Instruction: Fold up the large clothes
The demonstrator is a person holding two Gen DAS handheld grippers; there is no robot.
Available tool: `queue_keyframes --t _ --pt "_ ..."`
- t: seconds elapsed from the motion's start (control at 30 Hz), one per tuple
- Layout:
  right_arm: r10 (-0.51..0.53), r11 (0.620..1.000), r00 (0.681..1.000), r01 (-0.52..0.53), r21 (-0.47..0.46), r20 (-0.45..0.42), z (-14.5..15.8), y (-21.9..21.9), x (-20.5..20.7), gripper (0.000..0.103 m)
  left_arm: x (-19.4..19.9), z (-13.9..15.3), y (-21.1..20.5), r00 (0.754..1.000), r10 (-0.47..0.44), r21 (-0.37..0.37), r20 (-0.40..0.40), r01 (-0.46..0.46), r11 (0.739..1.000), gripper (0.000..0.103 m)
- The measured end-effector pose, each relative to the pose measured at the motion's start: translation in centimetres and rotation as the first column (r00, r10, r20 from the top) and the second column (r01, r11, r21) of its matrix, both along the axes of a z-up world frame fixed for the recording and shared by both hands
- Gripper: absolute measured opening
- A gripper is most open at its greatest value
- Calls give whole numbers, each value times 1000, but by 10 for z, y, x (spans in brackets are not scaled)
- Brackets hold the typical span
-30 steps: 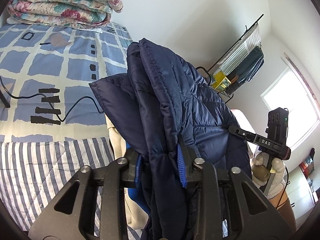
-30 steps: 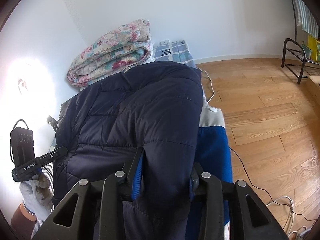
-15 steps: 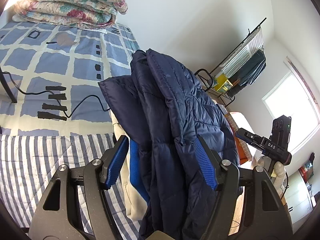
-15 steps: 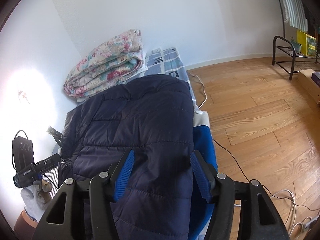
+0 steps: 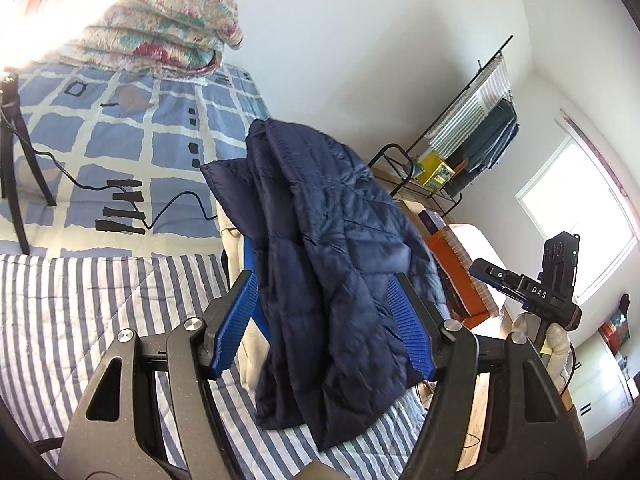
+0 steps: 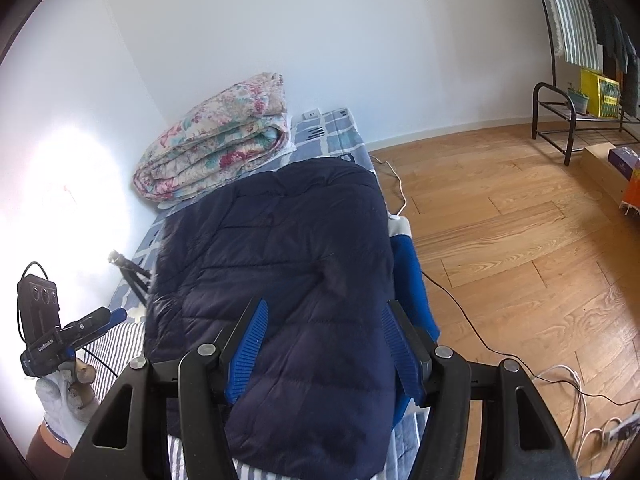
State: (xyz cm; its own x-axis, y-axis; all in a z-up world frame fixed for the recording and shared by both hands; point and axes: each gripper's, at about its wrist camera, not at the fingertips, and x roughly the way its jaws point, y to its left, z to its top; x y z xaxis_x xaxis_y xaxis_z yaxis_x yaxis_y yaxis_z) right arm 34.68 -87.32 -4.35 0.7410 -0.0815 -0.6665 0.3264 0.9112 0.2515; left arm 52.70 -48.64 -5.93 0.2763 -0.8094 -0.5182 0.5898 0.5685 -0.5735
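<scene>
1. My left gripper (image 5: 324, 328) has its jaws spread wide; the navy puffer jacket (image 5: 332, 248) sits between the blue pads (image 5: 236, 320), and I cannot tell whether either pad touches it.
2. My right gripper (image 6: 322, 350) likewise has its jaws spread apart, over the jacket's near end.
3. The jacket lies folded in a mound on the bed (image 5: 80, 288), draped over a blue-and-cream garment (image 6: 408, 268).
4. Beyond the jacket, at the bed's far end, rests a folded floral quilt (image 6: 216, 140).
5. A black cable (image 5: 172, 208) snakes across the checked sheet beside the jacket.
</scene>
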Motion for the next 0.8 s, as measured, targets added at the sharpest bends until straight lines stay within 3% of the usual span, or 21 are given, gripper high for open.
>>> queue_keyframes --t 0.37,0.63,0.8 --pt "40 998 998 -37 -57 50 62 83 -66 62 -93 66 62 995 -28 -7 94 29 1000 69" --pt "93 993 990 -85 -76 106 117 154 -133 65 -174 124 133 988 -22 -26 152 27 999 69" --pt "137 989 982 -128 -79 128 135 199 -177 66 -232 149 174 981 -21 -24 191 26 999 69"
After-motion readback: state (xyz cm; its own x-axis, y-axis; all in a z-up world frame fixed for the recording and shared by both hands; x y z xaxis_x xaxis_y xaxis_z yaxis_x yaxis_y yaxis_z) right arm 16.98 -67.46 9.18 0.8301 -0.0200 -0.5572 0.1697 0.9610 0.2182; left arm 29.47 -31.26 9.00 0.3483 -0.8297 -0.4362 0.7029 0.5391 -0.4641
